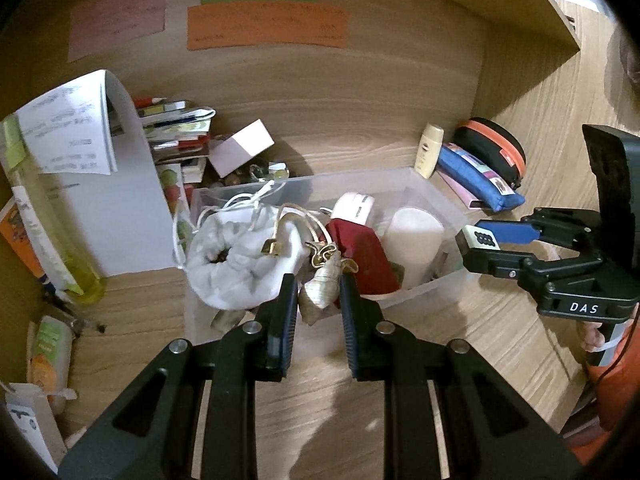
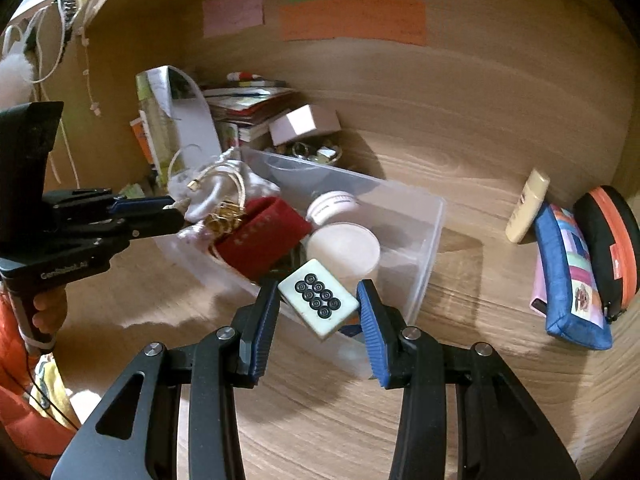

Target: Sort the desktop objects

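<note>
A mahjong tile (image 2: 318, 299) is pinched between the pads of the right gripper (image 2: 318, 312), above the near rim of the clear bin (image 2: 424, 236). A shell (image 1: 322, 286) is clamped by the left gripper (image 1: 319, 300) over the bin. A white pouch (image 1: 240, 260), red case (image 2: 262, 240) and two round jars (image 2: 344, 250) are contained in the bin.

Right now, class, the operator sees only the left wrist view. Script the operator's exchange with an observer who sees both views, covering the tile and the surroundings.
Operator: My left gripper holds the shell. What is printed on the tile in the right gripper?
Observer: Eight black rings, in two rows of four.
Operator: Is there anything past my left edge?
Observer: A knotted white cord hangs by the side wall.
</note>
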### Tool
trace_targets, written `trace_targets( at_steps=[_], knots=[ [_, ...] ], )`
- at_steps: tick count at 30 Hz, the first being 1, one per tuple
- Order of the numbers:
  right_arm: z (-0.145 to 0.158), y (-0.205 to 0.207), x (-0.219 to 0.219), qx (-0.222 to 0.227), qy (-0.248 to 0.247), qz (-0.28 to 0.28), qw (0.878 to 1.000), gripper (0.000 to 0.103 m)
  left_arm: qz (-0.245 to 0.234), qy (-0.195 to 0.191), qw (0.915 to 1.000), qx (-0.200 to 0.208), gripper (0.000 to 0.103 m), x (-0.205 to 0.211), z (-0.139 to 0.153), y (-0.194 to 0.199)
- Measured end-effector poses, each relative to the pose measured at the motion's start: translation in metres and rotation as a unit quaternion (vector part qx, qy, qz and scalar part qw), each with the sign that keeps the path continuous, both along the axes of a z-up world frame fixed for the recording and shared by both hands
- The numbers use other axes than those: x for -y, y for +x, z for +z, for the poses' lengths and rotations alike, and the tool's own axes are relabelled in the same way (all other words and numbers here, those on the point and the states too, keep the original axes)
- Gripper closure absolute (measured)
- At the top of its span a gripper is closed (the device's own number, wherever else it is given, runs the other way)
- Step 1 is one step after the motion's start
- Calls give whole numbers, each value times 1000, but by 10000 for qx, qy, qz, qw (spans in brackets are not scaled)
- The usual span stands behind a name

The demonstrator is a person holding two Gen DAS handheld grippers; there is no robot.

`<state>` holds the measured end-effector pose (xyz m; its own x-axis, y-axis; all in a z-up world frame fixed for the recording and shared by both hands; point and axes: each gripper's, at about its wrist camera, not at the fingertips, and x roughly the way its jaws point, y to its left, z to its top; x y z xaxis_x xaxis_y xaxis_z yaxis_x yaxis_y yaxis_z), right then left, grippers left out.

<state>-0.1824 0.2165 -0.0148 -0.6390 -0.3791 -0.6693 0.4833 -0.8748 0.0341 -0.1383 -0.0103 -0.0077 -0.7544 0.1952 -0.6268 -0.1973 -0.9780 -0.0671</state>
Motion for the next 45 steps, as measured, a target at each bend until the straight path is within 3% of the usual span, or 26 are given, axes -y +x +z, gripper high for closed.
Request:
trace_targets(
  at_steps=[22, 24, 28, 33, 34, 37, 39, 43, 45],
  knots=[
    [-18, -19, -6, 79, 134, -159, 9998, 66, 27, 34, 10000, 90, 82, -8, -14, -21],
    [-19, -18, -4, 17, 214, -181, 9996, 66, 20, 23, 9999, 99, 77, -9, -13, -21],
    [-17, -15, 0, -85, 296, -212, 9993, 64, -55, 86, 9999, 124, 56, -12, -10, -19],
    [-9, -7, 2, -336, 317, -274, 9986, 42, -116, 55, 9999, 66, 53, -18, -6, -13],
    [-7, -5, 2, -395, 326, -280, 9983, 40, -122, 93, 9999, 61, 50, -17, -4, -12],
    [-3, 0, 3, -507, 396, -379, 9972, 21, -111, 183, 9998, 12, 40, -17, 1, -7],
    [0, 2, 2, -595, 450, -472, 9961, 19, -106, 227, 9997, -18, 35, -17, 4, -4],
    [2, 2, 0, -482, 405, -564, 9964, 13, 25, 263, 9996, -67, 8, -16, 11, 4],
    [2, 1, -3, -375, 344, -606, 9969, 12, 113, 241, 9995, -140, 6, -16, 13, 8]
  ],
)
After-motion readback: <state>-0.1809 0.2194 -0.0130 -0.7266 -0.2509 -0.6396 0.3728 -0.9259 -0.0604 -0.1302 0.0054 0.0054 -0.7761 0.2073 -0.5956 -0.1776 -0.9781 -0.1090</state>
